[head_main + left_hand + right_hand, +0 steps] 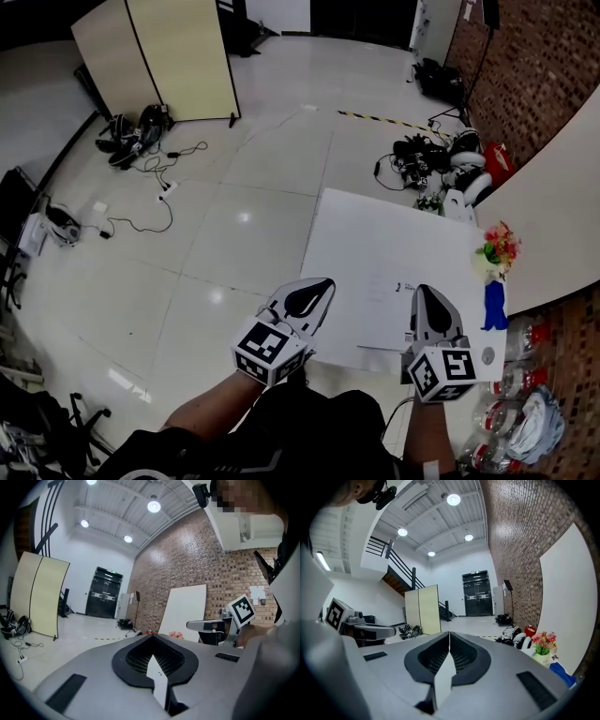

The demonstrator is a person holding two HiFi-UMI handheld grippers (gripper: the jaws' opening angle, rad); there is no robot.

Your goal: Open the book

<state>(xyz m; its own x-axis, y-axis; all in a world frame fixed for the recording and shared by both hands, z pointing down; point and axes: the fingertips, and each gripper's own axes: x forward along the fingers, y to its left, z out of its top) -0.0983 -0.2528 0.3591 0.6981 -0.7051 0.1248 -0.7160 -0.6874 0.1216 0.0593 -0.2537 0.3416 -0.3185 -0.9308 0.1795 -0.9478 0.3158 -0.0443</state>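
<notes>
On white table (375, 244), small pot (542, 659) holding flowers (500, 246)

**Unresolved and Concealed Areas**

On your white tabletop (366, 234), the dark print (405, 284) is too small to read, and the thin line (380, 348) near the front edge cannot be identified. The right tongs (424, 292) cover part of that edge. The blue object (493, 307) is too small to name. Your forearms (211, 408) run off the bottom. In the left gripper view, the left tongs (152, 660) hide whatever lies below.
</notes>
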